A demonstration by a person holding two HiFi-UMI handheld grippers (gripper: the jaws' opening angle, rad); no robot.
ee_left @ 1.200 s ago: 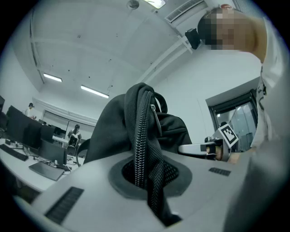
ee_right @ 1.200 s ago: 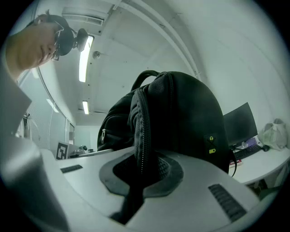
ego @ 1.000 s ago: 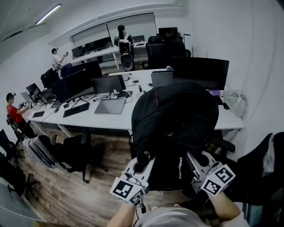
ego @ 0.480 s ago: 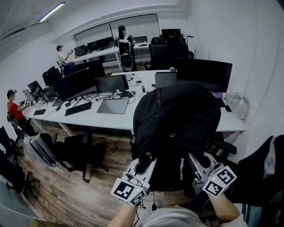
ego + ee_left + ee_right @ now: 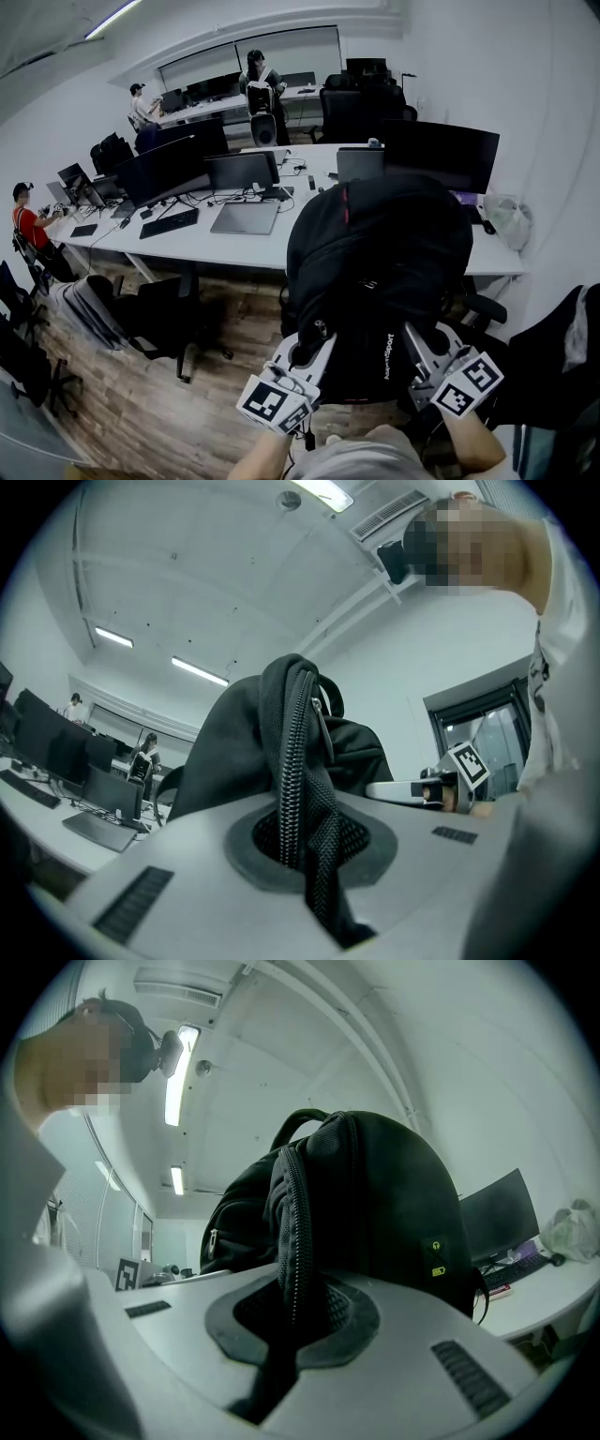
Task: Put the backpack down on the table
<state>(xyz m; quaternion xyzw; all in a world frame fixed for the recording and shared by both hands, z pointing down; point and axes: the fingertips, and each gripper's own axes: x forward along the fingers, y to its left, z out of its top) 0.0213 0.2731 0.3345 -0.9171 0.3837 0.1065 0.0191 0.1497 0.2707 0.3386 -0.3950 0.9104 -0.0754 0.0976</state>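
The left tool is gripping a zipped seam of the black backpack, its jaws nearly together with the fabric pinched between them. The right tool is clamping another zipped fold of the same bag in the same narrow grip. The backpack is hanging in the air between the two tools, clear of the white surface, and in the head view it is covering part of that surface's near edge. A dark monitor is standing upright behind the bag, toward the far edge. To the bag's left a closed grey laptop is lying flat, with a bare white strip showing between it and the near edge. A crumpled plastic bag is sitting at the right end, close to the wall. A black chair is standing against the near edge further left, over the wooden floor.
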